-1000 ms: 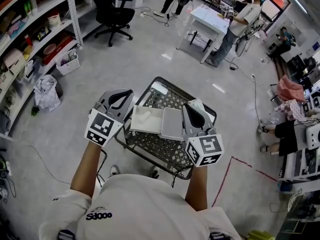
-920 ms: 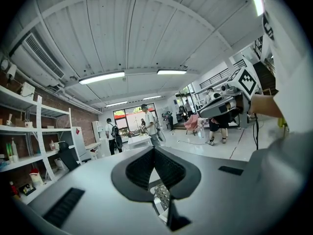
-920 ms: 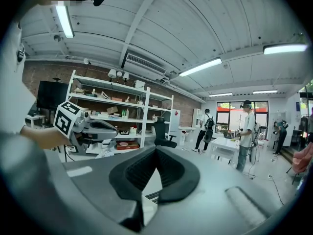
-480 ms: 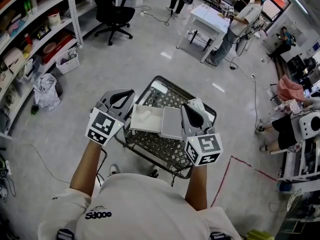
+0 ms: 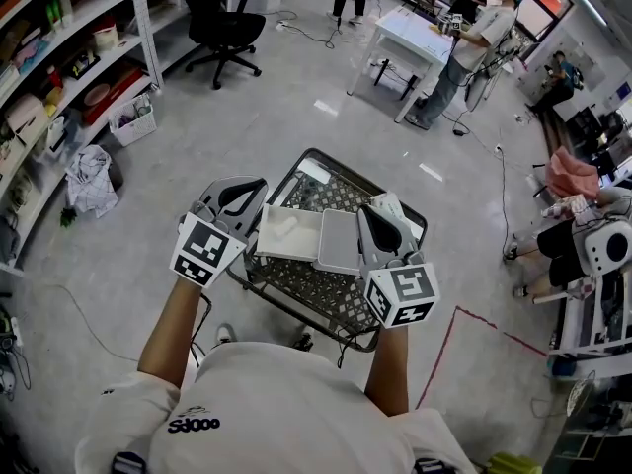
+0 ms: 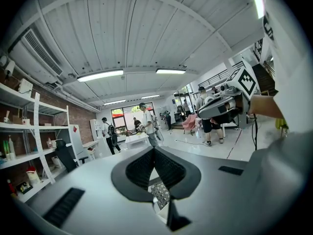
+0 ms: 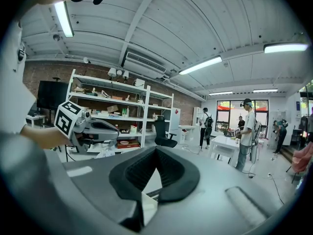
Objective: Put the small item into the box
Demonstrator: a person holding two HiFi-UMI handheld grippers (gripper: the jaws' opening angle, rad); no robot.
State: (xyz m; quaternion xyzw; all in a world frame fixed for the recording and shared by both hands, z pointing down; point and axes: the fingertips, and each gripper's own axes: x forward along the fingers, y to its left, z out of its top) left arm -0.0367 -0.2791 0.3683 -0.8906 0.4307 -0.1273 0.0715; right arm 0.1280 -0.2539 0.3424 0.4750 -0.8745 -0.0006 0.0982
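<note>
A white open box (image 5: 296, 235) lies in a black wire cart (image 5: 326, 294), with its flat lid (image 5: 342, 243) spread to the right. A small white item (image 5: 281, 227) seems to lie inside the box. My left gripper (image 5: 247, 188) hovers over the cart's left rim, shut with nothing in it; its ribbed pads (image 6: 168, 168) meet at the tip. My right gripper (image 5: 373, 213) hangs over the lid's right side, also shut and empty, its pads (image 7: 171, 168) touching. Each gripper shows in the other's view: the right gripper (image 6: 222, 106) and the left gripper (image 7: 93, 129).
Shelving (image 5: 59, 57) lines the left wall, with a black office chair (image 5: 225, 28) beside it. A white table (image 5: 415, 38) with people around it stands beyond the cart. Red tape (image 5: 444, 354) marks the floor at right. Cables trail on the floor.
Both grippers and the box hold still. Only the people in the background have shifted.
</note>
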